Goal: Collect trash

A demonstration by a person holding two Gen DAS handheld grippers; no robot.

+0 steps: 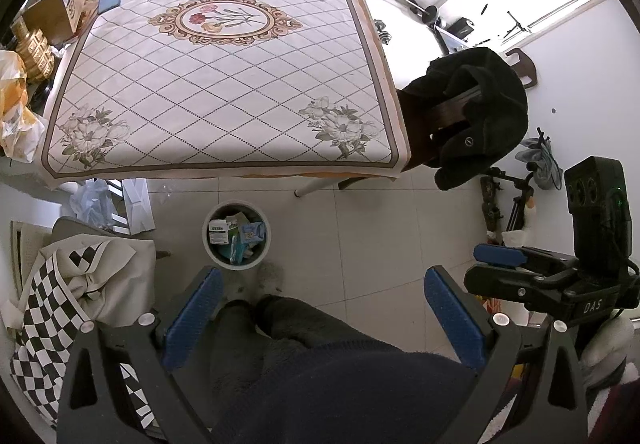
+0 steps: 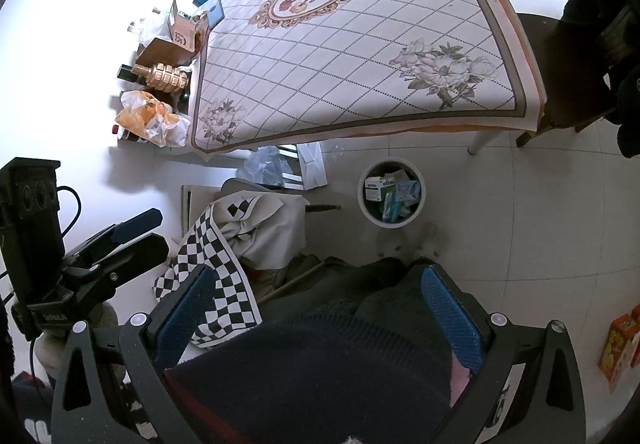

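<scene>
A white round trash bin [image 1: 208,244] stands on the tiled floor just in front of the table; it holds a white box, blue wrappers and a teal packet [image 1: 236,240]. My left gripper [image 1: 323,272] hangs open and empty above a person's lap, short of the bin. In the right wrist view the same bin [image 2: 362,203] sits ahead and to the right. My right gripper [image 2: 319,270] is also open, with nothing between its blue pads. Each gripper shows from the side in the other's view: the right gripper [image 1: 496,264], the left gripper [image 2: 154,232].
The table [image 1: 224,83] wears a floral diamond-pattern cloth. A chair draped with a black coat [image 1: 480,111] stands at its right corner. A checkered cloth [image 1: 60,304] is heaped at the left. Bottles, orange bags [image 2: 152,119] and boxes crowd the table's left side.
</scene>
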